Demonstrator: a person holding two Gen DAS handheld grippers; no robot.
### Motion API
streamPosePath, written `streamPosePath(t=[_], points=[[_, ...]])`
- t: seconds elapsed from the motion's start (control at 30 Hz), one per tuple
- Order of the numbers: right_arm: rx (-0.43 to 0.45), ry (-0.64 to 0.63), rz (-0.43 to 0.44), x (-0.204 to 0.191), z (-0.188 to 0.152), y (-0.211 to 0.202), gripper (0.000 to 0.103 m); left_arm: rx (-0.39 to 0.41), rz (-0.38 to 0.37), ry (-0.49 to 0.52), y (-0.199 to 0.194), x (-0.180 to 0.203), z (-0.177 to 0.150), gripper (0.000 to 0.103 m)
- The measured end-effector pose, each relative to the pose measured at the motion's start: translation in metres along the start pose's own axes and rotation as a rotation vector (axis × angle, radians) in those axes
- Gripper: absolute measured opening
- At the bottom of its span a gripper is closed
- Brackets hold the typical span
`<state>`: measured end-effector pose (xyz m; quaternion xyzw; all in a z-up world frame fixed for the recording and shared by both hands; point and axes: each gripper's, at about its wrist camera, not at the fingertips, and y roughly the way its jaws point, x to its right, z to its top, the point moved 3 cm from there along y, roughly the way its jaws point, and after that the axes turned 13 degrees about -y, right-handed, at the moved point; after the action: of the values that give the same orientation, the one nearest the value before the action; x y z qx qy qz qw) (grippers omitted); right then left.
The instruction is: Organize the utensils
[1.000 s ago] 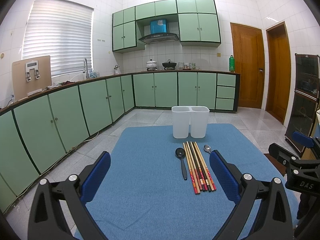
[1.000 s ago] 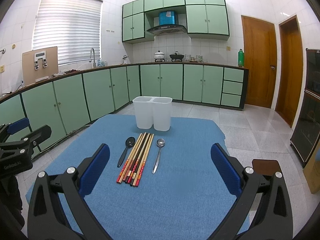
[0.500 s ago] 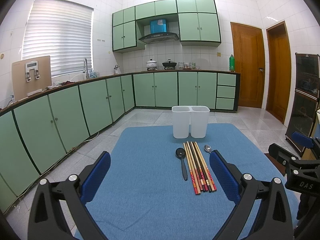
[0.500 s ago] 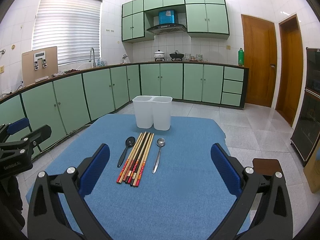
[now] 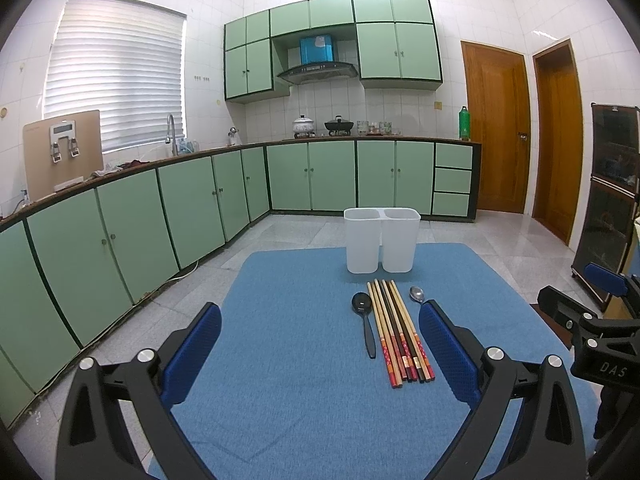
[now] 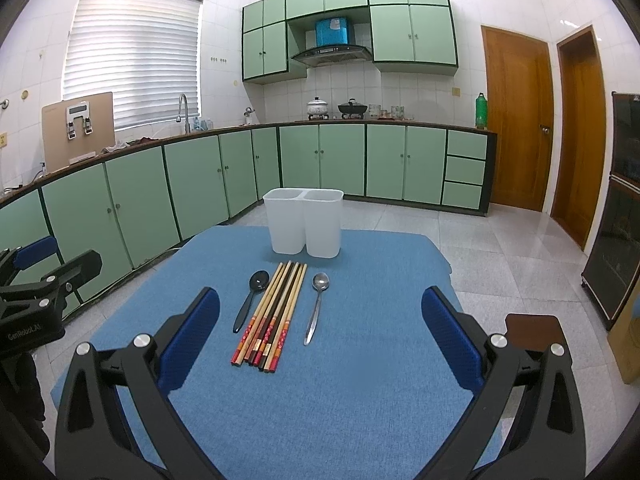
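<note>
Overhead, both grippers hover above the near edge of the blue mat [image 6: 360, 400], each empty with its blue pads spread wide — the left gripper [image 5: 320, 350] and the right gripper [image 6: 320, 336]. Toward the mat's far edge stands a white two-compartment bin [image 6: 305, 222], upright. Just in front of it lies a row of utensils, none of them in the bin: a black spoon [image 6: 250, 298] on the left, a tight bundle of chopsticks [image 6: 272, 314] in the middle, and a metal spoon [image 6: 316, 306] on the right — handles pointing toward the near edge.
</note>
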<state>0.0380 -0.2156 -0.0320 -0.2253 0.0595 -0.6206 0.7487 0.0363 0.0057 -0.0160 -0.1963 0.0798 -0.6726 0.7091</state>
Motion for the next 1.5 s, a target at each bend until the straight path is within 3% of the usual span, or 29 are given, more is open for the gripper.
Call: streamPosePath(t=[0.5,0.7,0.97,1.1,1.27,1.47,1.5], points=[[-0.066,0.003,0.026,0.009,0.0,0.039,0.098,-0.054,0.017,0.015,0.039,0.001,-0.003,0.097],[-0.148,-0.014,0.053,0.016,0.004,0.1,0.098,-0.13,0.048,0.016,0.099,-0.01,0.001,0.097],[-0.307,0.057,0.099,0.026,-0.005,0.206,0.097,-0.234,0.079,0.008,0.182,-0.018,-0.002,0.097],[-0.376,0.068,0.115,0.026,-0.014,0.246,0.077,-0.288,0.076,0.007,0.216,-0.017,-0.008,0.097],[-0.45,0.063,0.166,0.018,-0.024,0.284,0.073,-0.345,0.068,0.0,0.244,-0.017,-0.018,0.094],[-0.49,0.034,0.163,0.01,-0.027,0.301,0.06,-0.404,0.039,0.009,0.267,-0.009,-0.028,0.092],[-0.49,0.019,0.163,0.008,-0.027,0.302,0.052,-0.414,0.033,0.01,0.268,-0.008,-0.029,0.092]])
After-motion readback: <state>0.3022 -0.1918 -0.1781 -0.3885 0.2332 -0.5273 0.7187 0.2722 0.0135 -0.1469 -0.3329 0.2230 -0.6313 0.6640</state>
